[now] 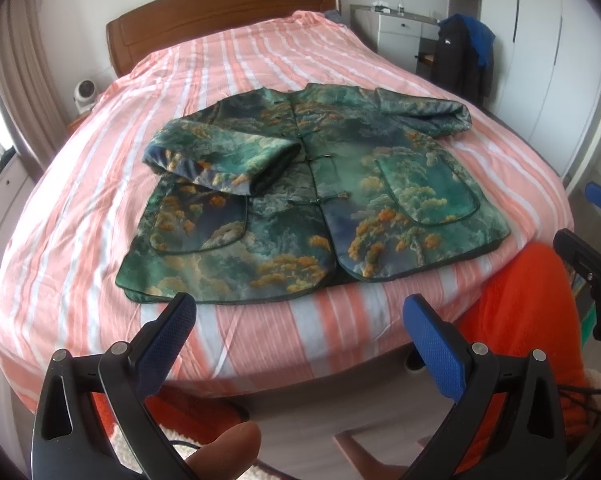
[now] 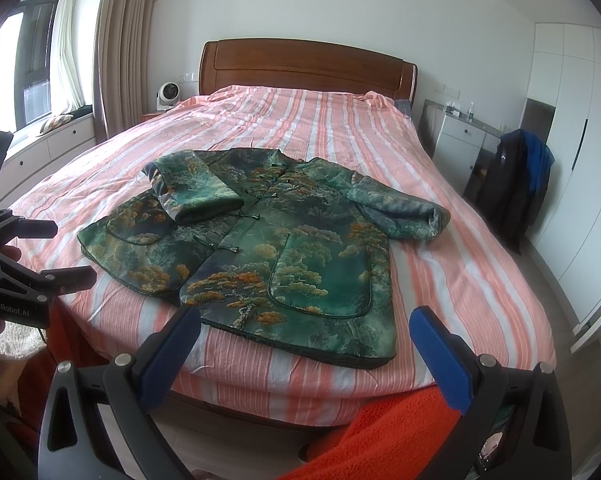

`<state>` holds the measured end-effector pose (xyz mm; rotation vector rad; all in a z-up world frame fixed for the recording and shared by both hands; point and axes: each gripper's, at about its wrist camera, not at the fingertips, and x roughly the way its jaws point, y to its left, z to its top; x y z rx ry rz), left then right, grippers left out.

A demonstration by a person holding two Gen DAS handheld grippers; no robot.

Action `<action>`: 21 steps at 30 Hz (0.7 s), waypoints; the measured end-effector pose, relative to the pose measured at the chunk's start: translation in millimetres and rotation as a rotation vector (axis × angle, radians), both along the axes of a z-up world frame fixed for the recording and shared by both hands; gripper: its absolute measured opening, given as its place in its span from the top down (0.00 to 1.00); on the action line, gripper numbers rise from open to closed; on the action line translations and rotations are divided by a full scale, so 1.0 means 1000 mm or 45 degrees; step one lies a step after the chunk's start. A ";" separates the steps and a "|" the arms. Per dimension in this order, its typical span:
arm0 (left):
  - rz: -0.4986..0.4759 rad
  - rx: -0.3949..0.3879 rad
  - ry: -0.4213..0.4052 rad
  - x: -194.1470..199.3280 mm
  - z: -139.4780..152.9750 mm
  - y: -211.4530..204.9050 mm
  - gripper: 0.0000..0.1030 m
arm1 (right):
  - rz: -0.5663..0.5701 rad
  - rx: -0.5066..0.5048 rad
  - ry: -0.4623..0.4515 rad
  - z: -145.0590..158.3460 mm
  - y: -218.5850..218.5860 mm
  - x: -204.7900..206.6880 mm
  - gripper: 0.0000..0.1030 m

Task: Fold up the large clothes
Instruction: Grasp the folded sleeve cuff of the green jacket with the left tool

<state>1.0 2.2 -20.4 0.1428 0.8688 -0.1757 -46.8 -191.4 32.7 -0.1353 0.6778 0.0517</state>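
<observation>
1. Nearest to us, the left hand-held gripper [image 1: 298,322] has its two blue-padded fingers spread wide with nothing between them; it hangs just off the foot edge of the bed [image 1: 80,184]. A fingertip [image 1: 224,450] of the person holding it shows at the bottom of the left wrist view.
2. The right hand-held gripper [image 2: 304,334] is likewise spread and empty, its fingers framing the foot edge of the bed and the hem of the jacket [image 2: 300,264].
3. We see an orange fleece garment [image 1: 516,304] worn by the person, close beside the foot edge, below and to the right in both views.
4. The jacket, green with orange tree and cloud motifs, lies front-up on the striped pink-and-white bedcover [image 2: 440,280], in the half of the bed toward the foot edge, its hem nearest to us and its collar toward the headboard.
5. The jacket's front is closed along the middle, and a patch pocket [image 1: 428,192] sits on each front panel.
6. One sleeve [image 1: 220,156] is folded inward across the jacket's front on the bed's left side; the other sleeve [image 1: 428,114] extends toward the bed's right edge, resting on the bedcover.
7. Beyond the jacket, the far half of the bed is covered only by the bedcover, up to the wooden headboard [image 2: 306,66].
8. Past the bed's right edge we note dark and blue clothing [image 2: 516,184] hanging in front of white cabinets; past the left far corner stands a small white fan [image 2: 167,95].
</observation>
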 end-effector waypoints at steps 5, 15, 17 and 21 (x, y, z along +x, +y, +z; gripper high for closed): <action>0.050 0.004 0.003 0.013 -0.003 0.013 0.00 | 0.003 0.009 0.002 -0.001 -0.001 0.000 0.00; 0.334 -0.198 0.249 0.154 -0.057 0.199 0.01 | -0.156 0.255 0.095 -0.035 -0.094 0.041 0.00; 0.292 -0.243 0.367 0.179 -0.088 0.219 0.01 | -0.217 0.340 0.217 -0.064 -0.131 0.069 0.00; 0.176 -0.259 0.482 0.193 -0.126 0.216 0.01 | -0.266 0.617 0.486 -0.124 -0.176 0.113 0.01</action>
